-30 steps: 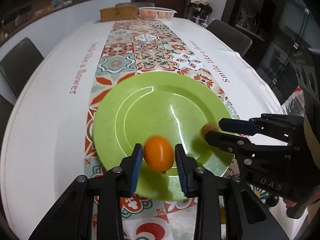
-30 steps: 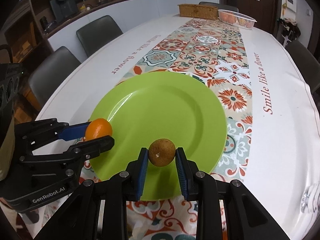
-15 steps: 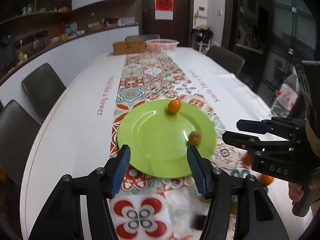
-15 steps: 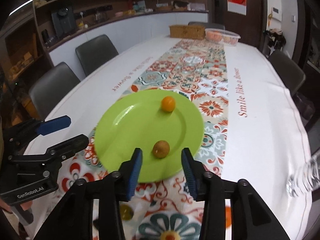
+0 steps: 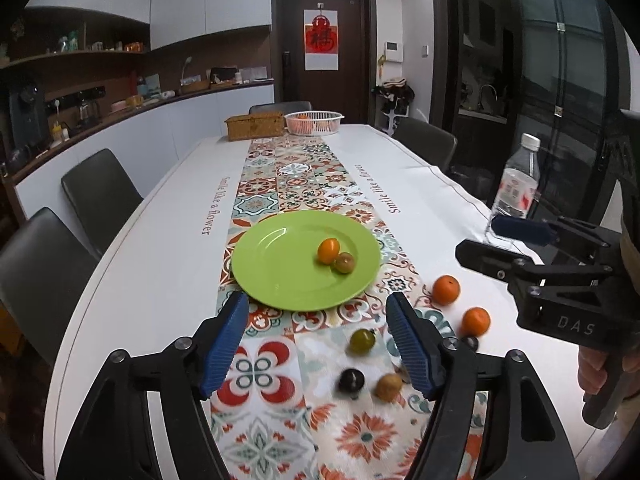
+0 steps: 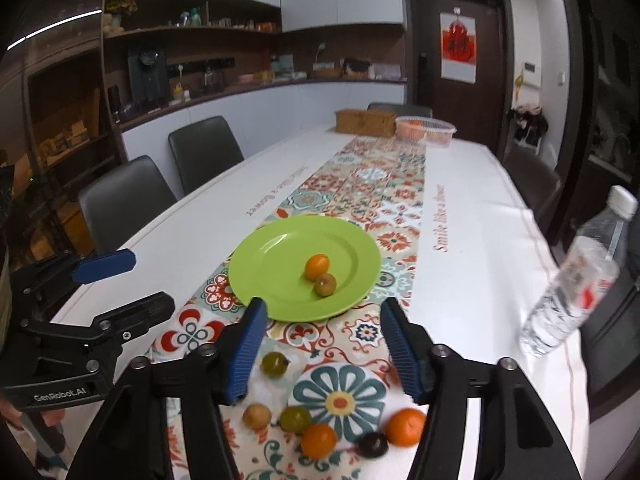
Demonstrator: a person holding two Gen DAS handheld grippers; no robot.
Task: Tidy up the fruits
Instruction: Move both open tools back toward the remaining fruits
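A green plate (image 5: 280, 272) (image 6: 276, 276) lies on the patterned runner and holds a small orange fruit (image 5: 328, 250) (image 6: 316, 266) touching a brown-green fruit (image 5: 344, 262) (image 6: 325, 284). Several loose fruits lie on the runner nearer me: two oranges (image 5: 445, 289) (image 5: 475, 320), a green one (image 5: 362, 341), a dark one (image 5: 351, 380) and a tan one (image 5: 388, 386). My left gripper (image 5: 318, 344) is open and empty, raised behind the plate. My right gripper (image 6: 322, 350) is open and empty, also raised behind the plate, above the loose fruits (image 6: 319, 440).
A clear water bottle (image 5: 515, 188) (image 6: 576, 280) stands at the table's right edge. A wicker box (image 5: 255, 126) and a white basket (image 5: 314, 122) sit at the far end. Dark chairs (image 5: 98, 196) line the left side.
Both grippers let go of their fruits onto the plate, opened wide, and pulled back and up. The two fruits rolled and now rest together on the plate.
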